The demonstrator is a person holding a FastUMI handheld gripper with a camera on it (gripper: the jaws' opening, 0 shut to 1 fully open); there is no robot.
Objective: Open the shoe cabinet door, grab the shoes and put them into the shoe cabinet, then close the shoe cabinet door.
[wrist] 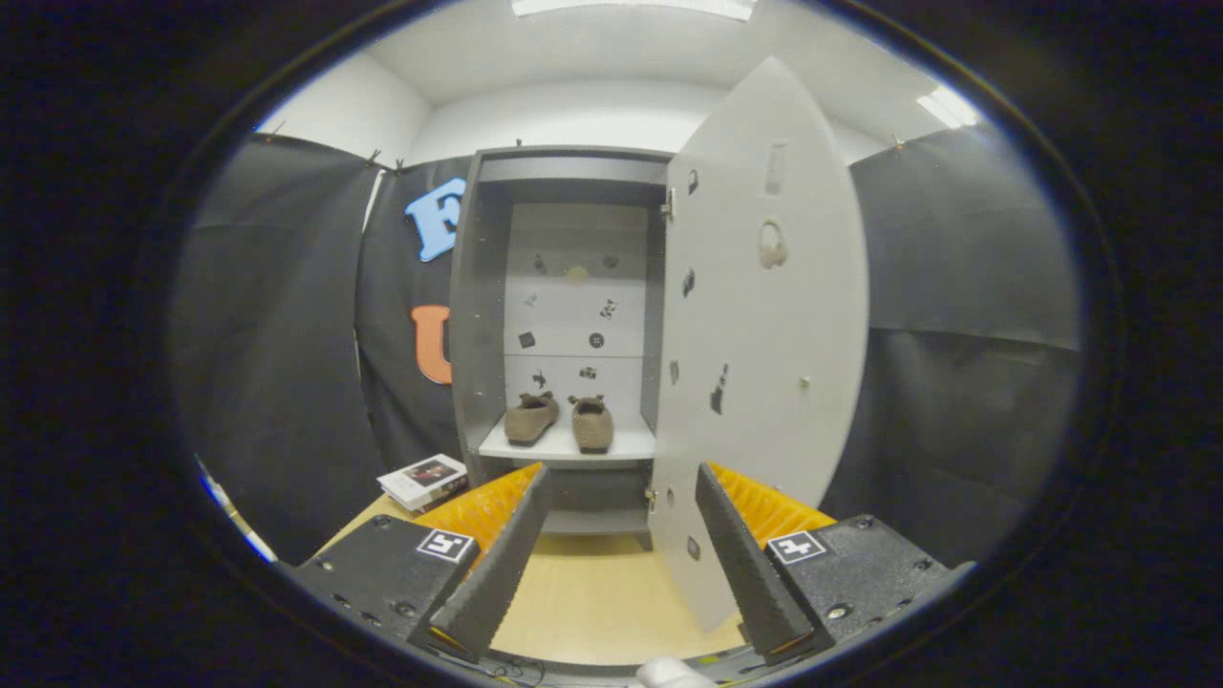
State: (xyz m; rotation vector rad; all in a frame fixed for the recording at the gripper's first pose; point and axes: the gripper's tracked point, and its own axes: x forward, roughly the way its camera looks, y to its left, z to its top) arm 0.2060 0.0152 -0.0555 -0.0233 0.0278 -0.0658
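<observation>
Gripper [621, 473] fingers spread wide, nothing between them, nothing touching either one. The lower edge of the open cabinet door [764, 315] sits in the gap, closer to the right finger, but apart from it. Door is swung out toward the tool, hinged on the cabinet's right side, inner face showing with small stickers on it. Light wooden floor [583, 592] runs under and ahead of the fingers. Straight ahead, beyond the fingertips, stands the grey shoe cabinet [478, 315], open. Pair of brown shoes [560, 420] sits side by side on the white shelf [564, 447] inside, toes pointing to the back panel, the left one angled slightly; they look close together, cannot tell if touching. Shelf is just above the level of the fingertips. Lower compartment below that shelf is dark, contents not readable. Back panel carries scattered small markers. To the left of the left finger, near the cabinet's base, a small stack of books [423, 481] lies on the floor. Black cloth wall [277, 382] surrounds the cabinet both sides. White ceiling [592, 57] with light panels above.
</observation>
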